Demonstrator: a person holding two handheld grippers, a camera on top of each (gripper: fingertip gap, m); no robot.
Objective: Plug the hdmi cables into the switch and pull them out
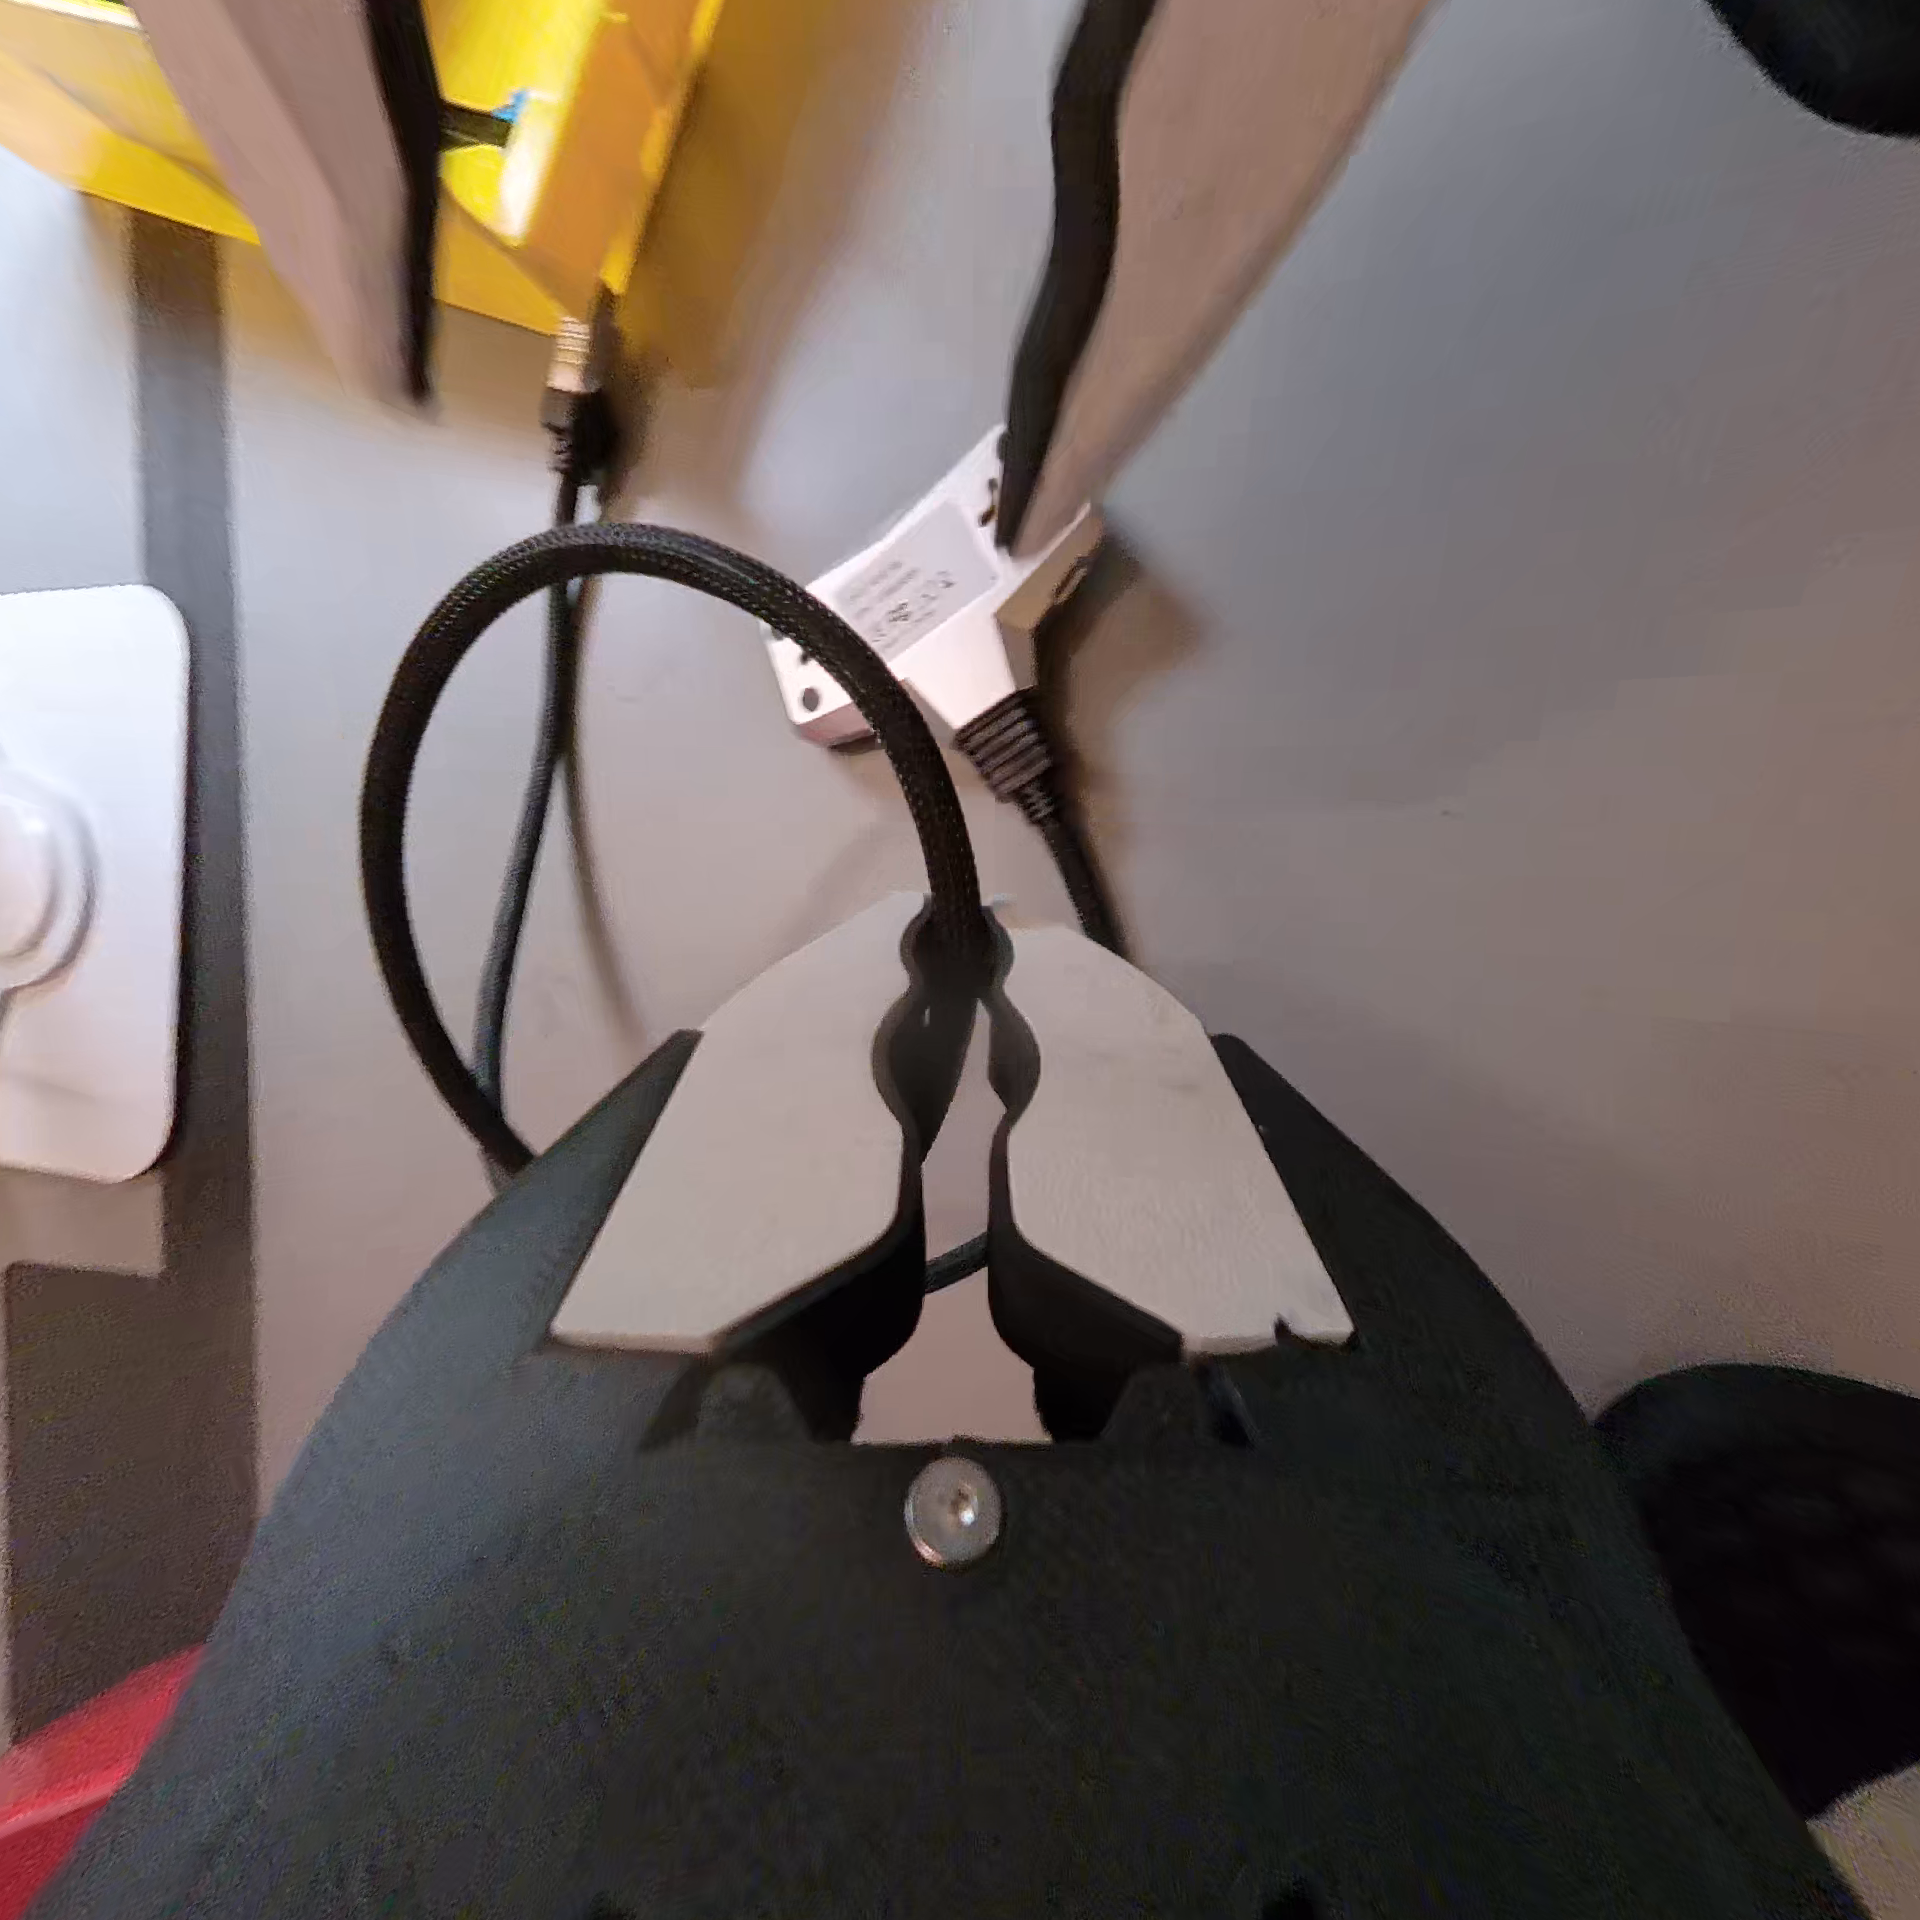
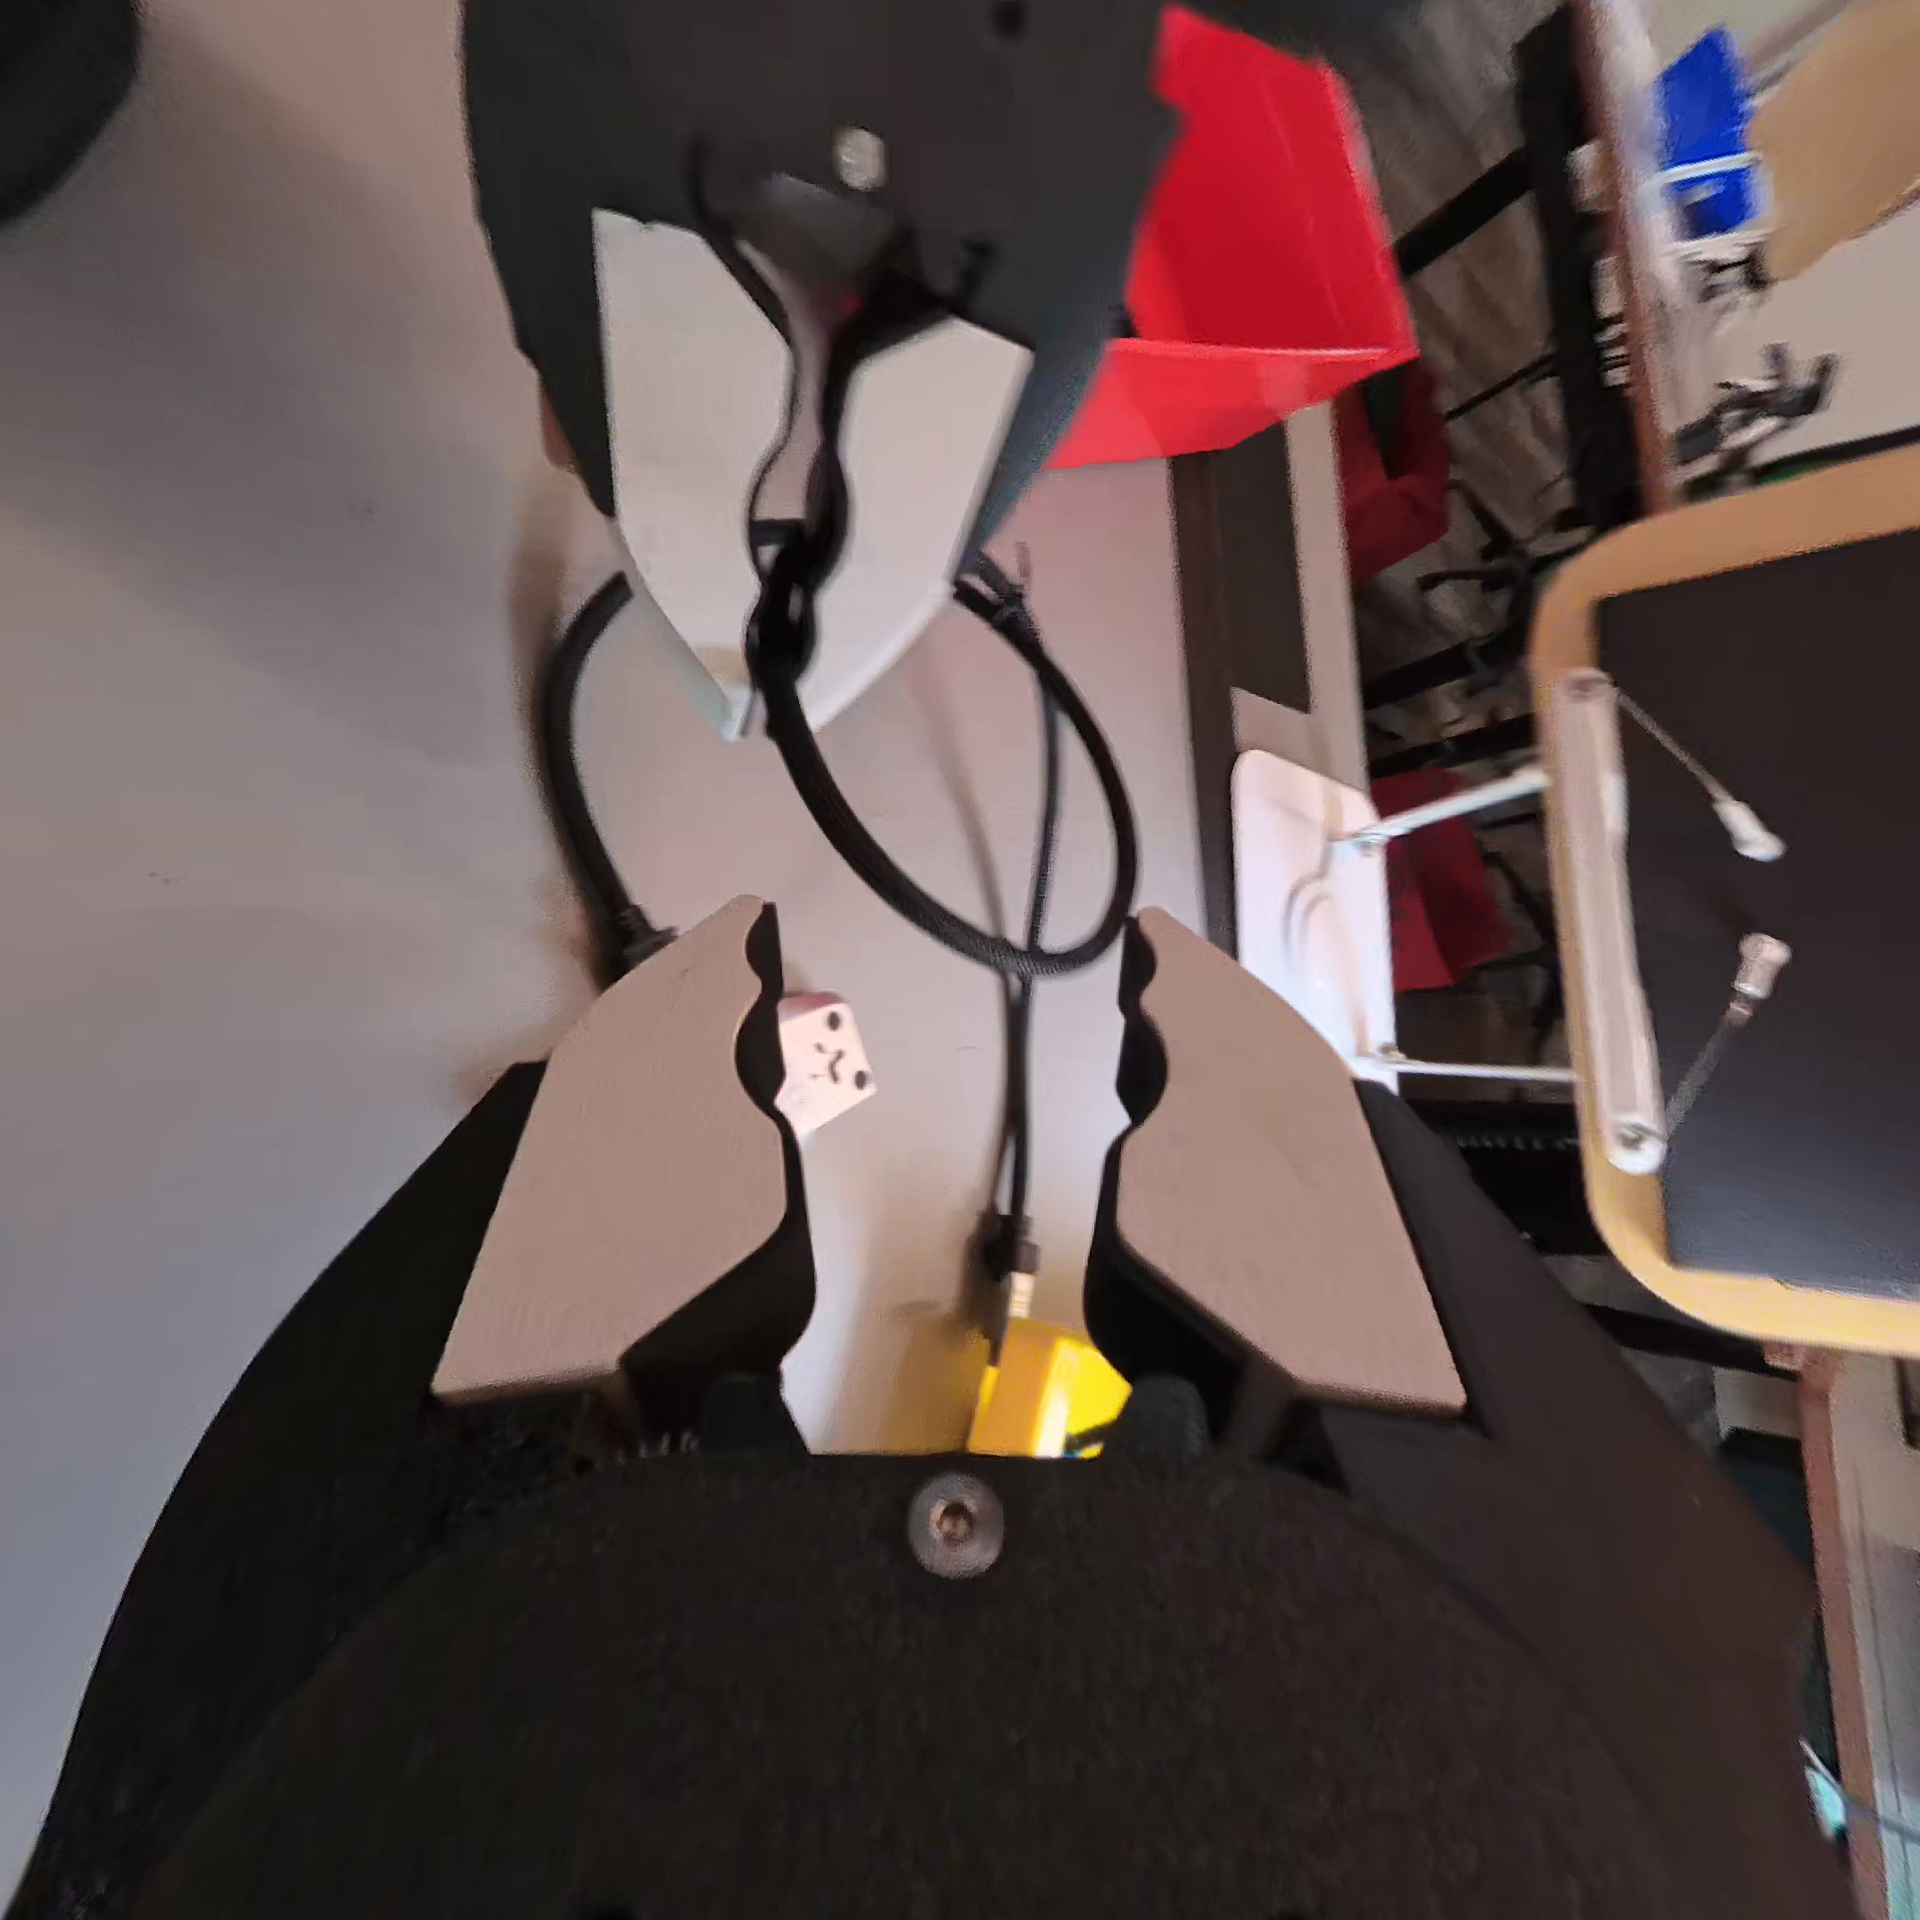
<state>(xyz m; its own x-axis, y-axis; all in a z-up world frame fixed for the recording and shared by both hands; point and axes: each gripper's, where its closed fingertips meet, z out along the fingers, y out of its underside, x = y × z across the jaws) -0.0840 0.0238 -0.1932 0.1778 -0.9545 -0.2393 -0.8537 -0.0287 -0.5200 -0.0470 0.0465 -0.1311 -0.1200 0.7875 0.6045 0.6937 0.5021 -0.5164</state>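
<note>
- Grey bench (image 1: pixel 1507 727) fills both views; in the right wrist view we see shelving and a black board with a pale rim at the right edge.
- Our left tongs (image 1: pixel 951 935), lower centre of the left wrist view, are pressed together on a braided black cable (image 1: pixel 416 727), which arcs up and left from the tips, then curves back down under the tongs.
- In the right wrist view the same tongs (image 2: pixel 779 665) hang at upper centre, pinching that cable (image 2: pixel 1101 831), whose loop swings down to mid-frame.
- Our right tongs (image 2: pixel 945 935) are spread wide, with nothing between the fingers; in the left wrist view their two pale fingers (image 1: pixel 1143 312) reach in from the top.
- We see the white switch (image 1: pixel 914 634) just right of centre in the left wrist view, lying on the bench with a ribbed black plug (image 1: pixel 1003 743) at its lower end; one right finger tip sits on or just above it, we cannot tell which.
- A second cable's plug (image 1: pixel 569 400) lies loose at upper centre, beside a yellow bin (image 1: pixel 582 156).
- A red bin (image 2: pixel 1247 260) sits at upper right of the right wrist view, and a white tray (image 1: pixel 73 883) at the left edge of the left wrist view.
</note>
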